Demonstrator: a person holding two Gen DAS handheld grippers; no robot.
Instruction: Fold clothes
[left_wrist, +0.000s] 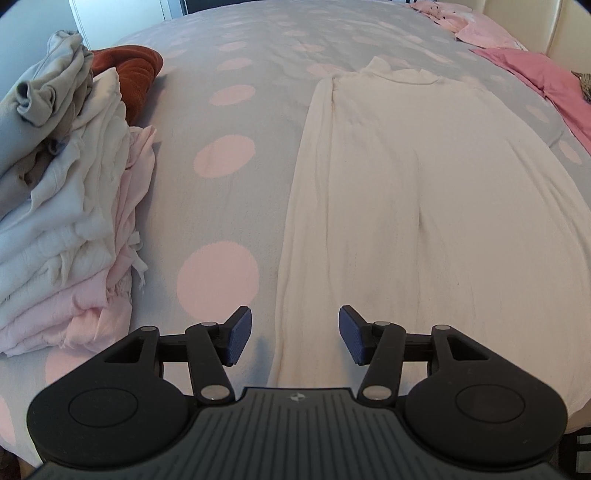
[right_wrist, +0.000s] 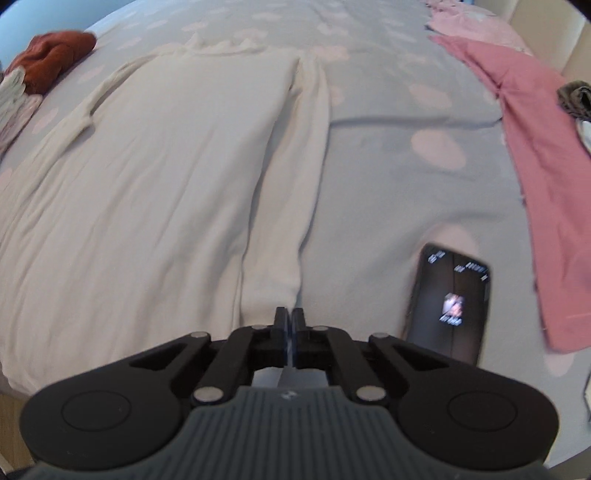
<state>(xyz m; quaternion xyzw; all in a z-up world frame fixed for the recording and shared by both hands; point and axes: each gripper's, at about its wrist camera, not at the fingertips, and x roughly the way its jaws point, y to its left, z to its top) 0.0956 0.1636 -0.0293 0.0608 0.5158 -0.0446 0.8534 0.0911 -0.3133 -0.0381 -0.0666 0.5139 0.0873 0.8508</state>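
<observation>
Hovering over the bed, the left gripper (left_wrist: 295, 334) is showing in the lower middle of its own view with its blue pads apart and nothing between them. The white top (left_wrist: 424, 206) is lying flat on the dotted bedspread (left_wrist: 229, 110), filling the right half of this frame, its long axis running from the collar at the upper middle down to the hem at the bottom edge. Its left sleeve is lying folded along the body, and that long edge is passing directly beyond the open pads, so this hand is sitting nearer that side. A pile of folded clothes (left_wrist: 62, 229) is sitting at the left of the frame, with a rust-coloured garment (left_wrist: 133, 74) behind it.

Moving to the right wrist view, the right gripper (right_wrist: 289, 325) is sitting in the lower middle with its fingers pressed together; whether they are pinching cloth I cannot tell, though the cuff of the right sleeve is ending right at the tips. A phone (right_wrist: 450, 306) is lying just right of them, and a pink garment (right_wrist: 535, 166) is stretching down the right side.
</observation>
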